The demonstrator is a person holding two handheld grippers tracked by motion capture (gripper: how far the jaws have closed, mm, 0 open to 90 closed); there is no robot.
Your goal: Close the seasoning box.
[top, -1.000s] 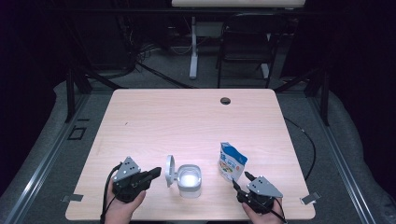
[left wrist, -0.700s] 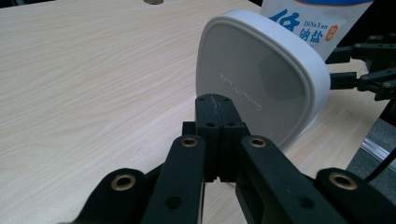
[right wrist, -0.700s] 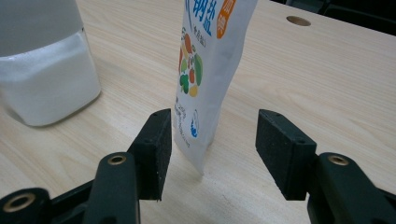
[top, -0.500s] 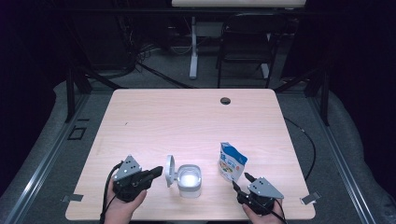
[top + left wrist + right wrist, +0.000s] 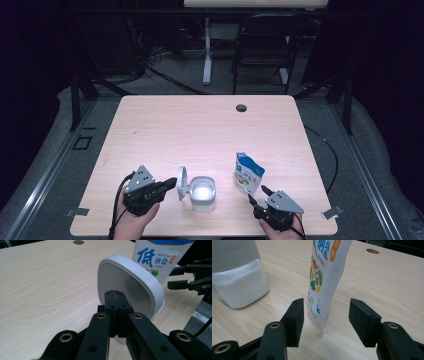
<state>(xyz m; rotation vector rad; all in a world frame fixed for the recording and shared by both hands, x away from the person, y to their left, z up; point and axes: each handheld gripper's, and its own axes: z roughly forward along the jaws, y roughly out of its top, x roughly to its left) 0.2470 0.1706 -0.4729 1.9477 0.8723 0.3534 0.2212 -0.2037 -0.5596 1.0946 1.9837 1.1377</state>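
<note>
While the high view leaves the print on the salt bag point(image 5: 248, 173) unreadable, the left gripper view shows blue characters. The left gripper point(image 5: 115, 298), fingers together, touches the white lid point(image 5: 130, 287) standing open on the jar point(image 5: 203, 193). The right gripper point(image 5: 325, 322), fingers apart, has the upright bag just beyond its tips.

Open-lidded jar point(image 5: 202, 192), upright salt pouch point(image 5: 247, 173)

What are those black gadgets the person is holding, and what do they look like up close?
Two hand-held tools. The left gripper and right gripper are matt black, each topped by a grey three-cornered plate with small holes. Black cables trail from them. Jointed black links with brass-coloured pivot rings carry two blocky fingers faced with dark pads.
</note>
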